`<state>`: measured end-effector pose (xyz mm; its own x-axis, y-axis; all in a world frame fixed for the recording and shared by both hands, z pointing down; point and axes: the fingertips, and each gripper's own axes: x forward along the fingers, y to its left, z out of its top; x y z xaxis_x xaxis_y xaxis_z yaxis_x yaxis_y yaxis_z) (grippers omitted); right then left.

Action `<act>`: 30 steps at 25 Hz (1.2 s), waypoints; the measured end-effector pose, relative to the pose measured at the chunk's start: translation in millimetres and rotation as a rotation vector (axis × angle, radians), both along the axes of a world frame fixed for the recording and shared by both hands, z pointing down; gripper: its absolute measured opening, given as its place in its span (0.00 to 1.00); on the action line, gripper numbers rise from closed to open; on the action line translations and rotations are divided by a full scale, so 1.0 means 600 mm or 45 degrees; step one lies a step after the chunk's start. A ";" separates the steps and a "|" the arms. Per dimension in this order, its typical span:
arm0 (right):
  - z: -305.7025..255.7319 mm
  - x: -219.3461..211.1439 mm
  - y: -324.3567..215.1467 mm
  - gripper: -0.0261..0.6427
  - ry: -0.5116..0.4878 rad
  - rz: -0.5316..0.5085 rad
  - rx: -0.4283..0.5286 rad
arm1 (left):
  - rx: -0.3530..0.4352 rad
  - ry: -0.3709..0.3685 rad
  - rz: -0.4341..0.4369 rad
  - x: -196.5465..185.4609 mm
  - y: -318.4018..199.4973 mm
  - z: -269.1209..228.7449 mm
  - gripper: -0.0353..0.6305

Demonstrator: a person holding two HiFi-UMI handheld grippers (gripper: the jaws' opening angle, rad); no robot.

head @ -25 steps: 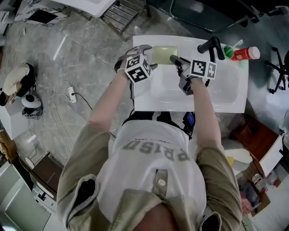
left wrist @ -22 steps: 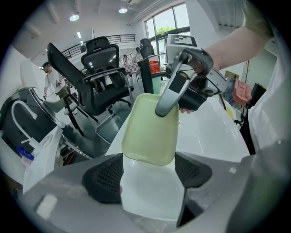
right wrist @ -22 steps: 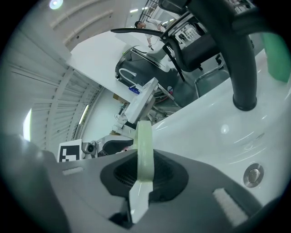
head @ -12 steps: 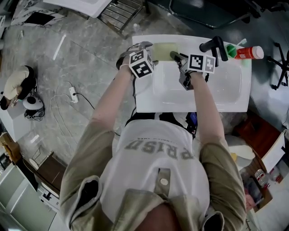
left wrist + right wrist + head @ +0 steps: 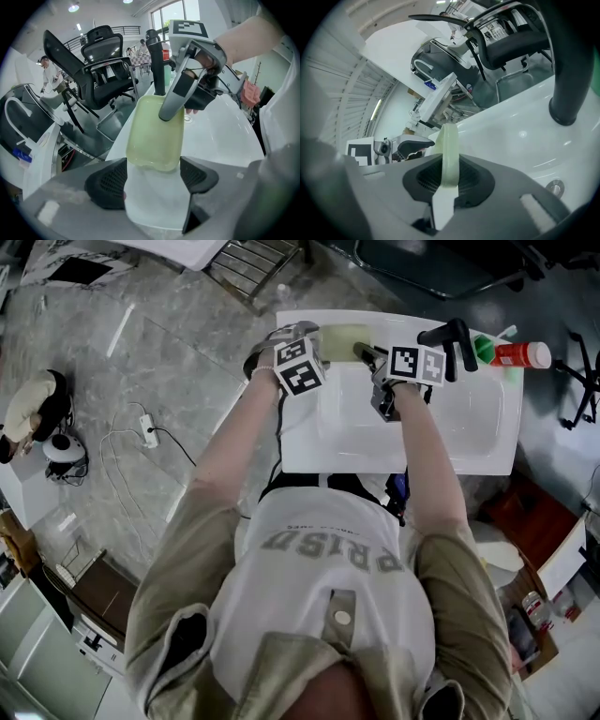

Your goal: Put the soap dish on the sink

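Head view: a person bends over a white sink [image 5: 469, 432] with a gripper in each hand. The left gripper [image 5: 307, 345] and right gripper [image 5: 364, 354] meet at a pale green soap dish [image 5: 339, 337], which lies on the sink's flat rim, beyond the left jaws and to the side of the right jaws. A black faucet [image 5: 452, 334] stands on the rim behind the right gripper's marker cube, with a green cup [image 5: 482, 348] and a red-and-white bottle [image 5: 514, 354] farther out on that side

Left gripper view: the left gripper [image 5: 153, 180] has its jaws set wide, and the near end of the soap dish [image 5: 154, 131] sits between their tips; whether the pads touch it cannot be told. The dish runs straight ahead of the jaws along the sink [image 5: 220, 136]. At its far end, one finger of the right gripper [image 5: 168, 112] comes down onto the rim. The faucet [image 5: 157, 65] rises just beyond the dish

Right gripper view: the right gripper [image 5: 449, 180] has its jaws closed on the rim of the soap dish [image 5: 450, 150], which is seen edge-on and rising from between the pads. The sink [image 5: 511, 126] spreads ahead of the jaws, and the faucet [image 5: 569, 70] stands ahead to their right
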<state>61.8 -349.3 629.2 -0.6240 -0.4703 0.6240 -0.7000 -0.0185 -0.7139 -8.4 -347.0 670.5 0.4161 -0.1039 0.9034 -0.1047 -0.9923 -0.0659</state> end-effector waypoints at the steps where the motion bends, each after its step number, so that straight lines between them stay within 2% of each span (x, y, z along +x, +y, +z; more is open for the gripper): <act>1: 0.003 0.001 0.000 0.11 0.009 -0.003 -0.006 | -0.004 -0.004 -0.002 0.000 0.000 0.002 0.61; 9: 0.016 0.006 -0.002 0.17 0.108 -0.071 -0.010 | -0.018 -0.019 -0.005 0.005 -0.002 0.011 0.61; 18: 0.030 0.011 0.003 0.24 0.253 -0.214 -0.015 | -0.022 -0.036 -0.014 0.006 -0.003 0.017 0.61; 30: 0.042 0.015 0.004 0.29 0.311 -0.279 -0.142 | -0.051 -0.056 -0.005 0.011 -0.006 0.015 0.61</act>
